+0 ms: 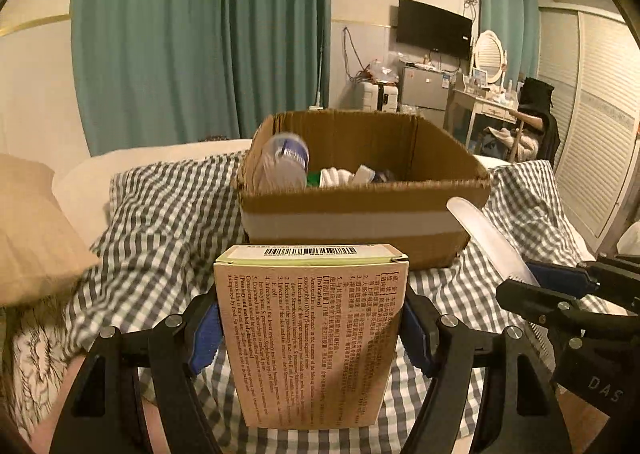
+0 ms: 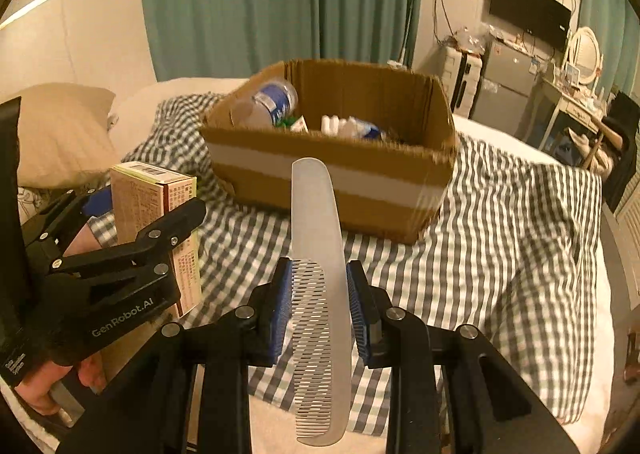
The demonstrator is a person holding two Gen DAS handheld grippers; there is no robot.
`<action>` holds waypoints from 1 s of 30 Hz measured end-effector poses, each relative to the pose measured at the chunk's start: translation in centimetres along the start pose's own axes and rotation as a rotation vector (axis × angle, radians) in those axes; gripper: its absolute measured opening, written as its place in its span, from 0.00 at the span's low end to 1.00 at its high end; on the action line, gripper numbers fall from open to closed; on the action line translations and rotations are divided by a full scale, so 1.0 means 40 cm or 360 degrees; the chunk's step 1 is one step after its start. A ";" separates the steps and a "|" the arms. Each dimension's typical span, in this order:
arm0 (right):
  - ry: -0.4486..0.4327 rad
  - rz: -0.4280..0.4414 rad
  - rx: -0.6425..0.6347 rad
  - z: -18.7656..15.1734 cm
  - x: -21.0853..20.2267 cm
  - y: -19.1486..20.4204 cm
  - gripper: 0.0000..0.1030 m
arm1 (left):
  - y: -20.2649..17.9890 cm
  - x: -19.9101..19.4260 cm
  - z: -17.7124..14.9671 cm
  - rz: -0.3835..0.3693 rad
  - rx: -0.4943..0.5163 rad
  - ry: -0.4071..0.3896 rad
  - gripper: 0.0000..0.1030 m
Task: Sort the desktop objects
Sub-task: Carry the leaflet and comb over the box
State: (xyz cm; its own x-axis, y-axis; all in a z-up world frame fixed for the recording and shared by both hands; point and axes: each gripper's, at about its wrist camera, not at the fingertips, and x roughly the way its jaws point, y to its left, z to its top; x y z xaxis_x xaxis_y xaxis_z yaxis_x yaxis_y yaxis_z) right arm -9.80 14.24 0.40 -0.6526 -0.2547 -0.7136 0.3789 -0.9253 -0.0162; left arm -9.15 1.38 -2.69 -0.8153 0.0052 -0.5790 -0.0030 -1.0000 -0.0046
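My left gripper (image 1: 312,330) is shut on a tan medicine box (image 1: 312,334) printed with small text and a barcode on its top end; its blue pads press both side faces. The same medicine box (image 2: 140,197) shows at the left of the right wrist view, clamped by the left gripper (image 2: 132,213). My right gripper (image 2: 320,306) is shut on a pale translucent comb (image 2: 316,254), teeth to the left, handle pointing toward the cardboard box (image 2: 332,181). The comb (image 1: 488,238) and right gripper (image 1: 560,286) appear at the right of the left wrist view. Both held things hang above the checked sheet, short of the cardboard box (image 1: 360,213).
The open cardboard box holds a plastic bottle (image 1: 284,165), white items and other small things. It rests on a grey-and-white checked sheet (image 2: 500,234) over a bed. A beige pillow (image 1: 32,238) lies at the left. Green curtains, a television, a fridge and a dressing table stand behind.
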 end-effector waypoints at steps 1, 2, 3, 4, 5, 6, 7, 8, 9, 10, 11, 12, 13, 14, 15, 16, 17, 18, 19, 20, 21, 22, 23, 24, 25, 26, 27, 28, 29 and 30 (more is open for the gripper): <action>-0.0012 0.0004 -0.0011 0.011 -0.007 0.003 0.26 | -0.001 0.000 0.011 0.0000 0.0012 -0.0006 0.73; -0.0019 0.0005 -0.0019 0.020 -0.011 0.004 0.26 | -0.004 0.000 0.021 -0.0001 0.0027 -0.0010 0.73; -0.0029 0.0001 -0.0026 0.029 -0.014 0.003 0.26 | -0.008 0.002 0.035 -0.0003 0.0045 -0.0015 0.73; -0.0042 -0.0003 -0.0040 0.042 -0.018 0.002 0.26 | -0.011 0.000 0.043 -0.0006 0.0055 -0.0021 0.73; -0.0052 -0.0007 -0.0048 0.051 -0.020 0.002 0.26 | -0.012 0.000 0.056 -0.0012 0.0061 -0.0030 0.73; -0.0063 -0.0011 -0.0054 0.058 -0.022 -0.001 0.26 | -0.014 -0.001 0.070 -0.0022 0.0062 -0.0036 0.73; -0.0075 -0.0011 -0.0055 0.072 -0.023 -0.006 0.26 | -0.016 -0.002 0.086 -0.0035 0.0060 -0.0044 0.73; -0.0089 -0.0011 -0.0047 0.081 -0.024 -0.012 0.26 | -0.021 -0.002 0.100 -0.0042 0.0056 -0.0057 0.73; -0.0105 -0.0012 -0.0035 0.092 -0.025 -0.018 0.26 | -0.024 -0.005 0.116 -0.0044 0.0057 -0.0074 0.73; -0.0121 -0.0002 -0.0017 0.109 -0.025 -0.028 0.26 | -0.027 -0.007 0.132 -0.0045 0.0061 -0.0095 0.73; -0.0132 0.0004 -0.0006 0.120 -0.024 -0.034 0.26 | -0.030 -0.009 0.149 -0.0050 0.0061 -0.0116 0.73; -0.0143 0.0005 0.0005 0.132 -0.024 -0.040 0.26 | -0.033 -0.011 0.159 -0.0057 0.0061 -0.0129 0.73; -0.0150 0.0008 0.0009 0.145 -0.021 -0.046 0.26 | -0.035 -0.010 0.176 -0.0065 0.0061 -0.0143 0.73; -0.0162 0.0007 0.0011 0.159 -0.019 -0.052 0.26 | -0.036 -0.008 0.191 -0.0063 0.0057 -0.0156 0.73; -0.0176 0.0002 0.0013 0.174 -0.017 -0.058 0.26 | -0.035 -0.004 0.212 -0.0066 0.0051 -0.0169 0.73; -0.0185 0.0004 0.0014 0.189 -0.015 -0.065 0.26 | -0.033 0.001 0.226 -0.0071 0.0045 -0.0176 0.73; -0.0195 0.0005 0.0015 0.204 -0.012 -0.069 0.26 | -0.032 0.006 0.238 -0.0078 0.0040 -0.0185 0.73; -0.0203 0.0003 0.0014 0.215 -0.010 -0.073 0.26 | -0.030 0.014 0.254 -0.0080 0.0036 -0.0194 0.73; -0.0211 0.0000 0.0004 0.232 -0.004 -0.078 0.26 | -0.030 0.024 0.269 -0.0078 0.0038 -0.0200 0.73; -0.0221 -0.0008 -0.0002 0.246 0.001 -0.082 0.26 | -0.029 0.032 0.280 -0.0074 0.0041 -0.0207 0.73; -0.0226 -0.0012 -0.0005 0.254 0.004 -0.087 0.26 | -0.028 0.046 0.295 -0.0072 0.0048 -0.0210 0.73; -0.0232 -0.0011 -0.0006 0.269 0.014 -0.094 0.26 | -0.028 0.056 0.302 -0.0071 0.0052 -0.0211 0.73; -0.0239 -0.0014 -0.0005 0.278 0.021 -0.100 0.26 | -0.028 0.068 0.309 -0.0067 0.0054 -0.0213 0.73; -0.0243 -0.0018 -0.0004 0.285 0.029 -0.106 0.26 | -0.025 0.082 0.317 -0.0063 0.0054 -0.0215 0.73; -0.0245 -0.0020 -0.0005 0.297 0.042 -0.113 0.26 | -0.024 0.097 0.326 -0.0060 0.0053 -0.0215 0.73; -0.0245 -0.0022 -0.0004 0.305 0.053 -0.119 0.26 | -0.023 0.111 0.332 -0.0057 0.0058 -0.0211 0.73; -0.0244 -0.0025 -0.0003 0.312 0.064 -0.125 0.26 | -0.021 0.129 0.339 -0.0050 0.0065 -0.0207 0.73; -0.0241 -0.0027 -0.0001 0.324 0.080 -0.131 0.26 | -0.020 0.145 0.344 -0.0043 0.0070 -0.0206 0.73; -0.0237 -0.0024 0.0001 0.332 0.094 -0.137 0.26 | -0.016 0.159 0.349 -0.0042 0.0077 -0.0201 0.73; -0.0236 -0.0020 0.0005 0.337 0.105 -0.146 0.26 | -0.015 0.180 0.355 -0.0040 0.0088 -0.0195 0.73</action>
State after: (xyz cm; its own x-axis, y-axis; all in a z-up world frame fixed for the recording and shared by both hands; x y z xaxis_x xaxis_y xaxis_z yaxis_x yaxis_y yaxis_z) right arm -23.60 14.78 6.94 -0.7471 -0.2814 -0.6022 0.3682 -0.9295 -0.0225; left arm -23.25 1.98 4.73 -0.8792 0.0335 -0.4753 -0.0537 -0.9981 0.0290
